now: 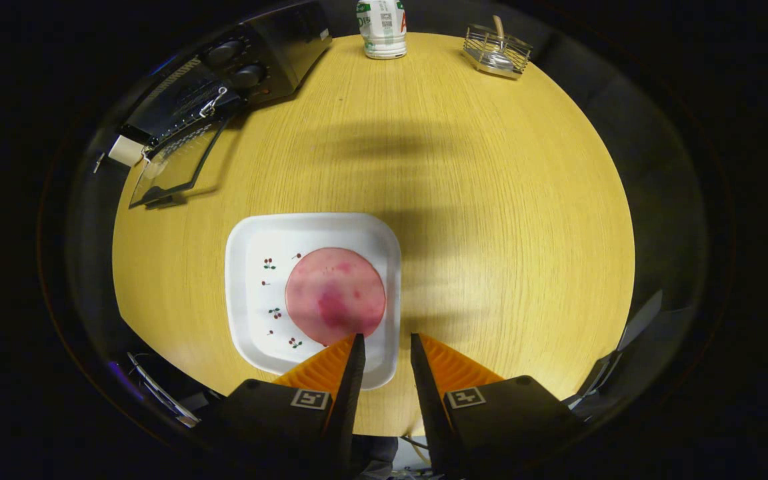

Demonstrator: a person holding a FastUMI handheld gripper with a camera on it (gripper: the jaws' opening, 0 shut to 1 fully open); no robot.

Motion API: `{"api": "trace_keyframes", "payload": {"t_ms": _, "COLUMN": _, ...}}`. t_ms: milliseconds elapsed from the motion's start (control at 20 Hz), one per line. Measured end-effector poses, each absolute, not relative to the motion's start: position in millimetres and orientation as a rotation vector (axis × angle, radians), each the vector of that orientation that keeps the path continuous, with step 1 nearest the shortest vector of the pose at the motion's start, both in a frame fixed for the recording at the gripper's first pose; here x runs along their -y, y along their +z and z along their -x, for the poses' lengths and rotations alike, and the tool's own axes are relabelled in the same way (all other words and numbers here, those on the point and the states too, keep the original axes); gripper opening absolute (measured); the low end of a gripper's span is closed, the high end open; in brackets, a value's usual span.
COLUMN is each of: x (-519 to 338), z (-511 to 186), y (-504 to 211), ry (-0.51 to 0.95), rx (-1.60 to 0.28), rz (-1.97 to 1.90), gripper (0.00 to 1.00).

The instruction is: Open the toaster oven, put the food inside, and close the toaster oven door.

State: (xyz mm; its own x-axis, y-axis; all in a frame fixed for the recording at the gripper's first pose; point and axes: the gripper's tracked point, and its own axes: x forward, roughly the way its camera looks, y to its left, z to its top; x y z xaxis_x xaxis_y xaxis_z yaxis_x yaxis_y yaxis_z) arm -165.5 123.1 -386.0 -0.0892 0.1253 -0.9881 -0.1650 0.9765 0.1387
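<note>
We hold the tool (385,343) over the desk (491,220), its fingers a little apart and pinching nothing.

The two fingers (351,373) reach in with a narrow gap between them; the left tip lies over the near edge of a white plate (251,293), the right tip over bare wood beside it; we cannot tell whether either touches anything; on the plate lies the food (335,295), a round pink slice, just ahead of the left finger; small cherry prints dot the plate's left side; the oven (251,63) stands well beyond, at the desk's far left, its glass door (174,163) dropped open toward us; a white bottle (382,28) and a wire rack (497,50) sit at the far edge.
</note>
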Motion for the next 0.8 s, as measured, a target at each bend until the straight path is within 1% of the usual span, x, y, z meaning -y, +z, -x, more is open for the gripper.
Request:
{"api": "trace_keyframes", "payload": {"t_ms": 50, "x": -122, "z": 171, "y": -390, "ry": 0.244, "rx": -1.637, "rz": 0.041, "gripper": 0.49}}
{"api": "trace_keyframes", "payload": {"t_ms": 150, "x": -124, "z": 167, "y": -396, "ry": 0.232, "rx": -1.65, "rz": -0.026, "gripper": 0.17}}
{"api": "trace_keyframes", "payload": {"t_ms": 200, "x": -125, "z": 167, "y": -394, "ry": 0.236, "rx": -1.65, "rz": -0.045, "gripper": 0.16}}
{"api": "trace_keyframes", "payload": {"t_ms": 300, "x": -127, "z": 173, "y": -394, "ry": 0.263, "rx": -1.65, "rz": -0.084, "gripper": 0.08}}
{"api": "trace_keyframes", "payload": {"t_ms": 400, "x": -128, "z": 172, "y": -396, "ry": 0.271, "rx": -1.646, "rz": -0.13, "gripper": 0.05}}
{"api": "trace_keyframes", "payload": {"t_ms": 500, "x": -128, "z": 173, "y": -393, "ry": 0.274, "rx": -1.626, "rz": -0.209, "gripper": 0.05}}
{"api": "trace_keyframes", "payload": {"t_ms": 700, "x": -132, "z": 177, "y": -381, "ry": 0.332, "rx": -1.558, "rz": -0.391, "gripper": 0.05}}
{"api": "trace_keyframes", "payload": {"t_ms": 800, "x": -136, "z": 178, "y": -376, "ry": 0.316, "rx": -1.522, "rz": -0.511, "gripper": 0.05}}
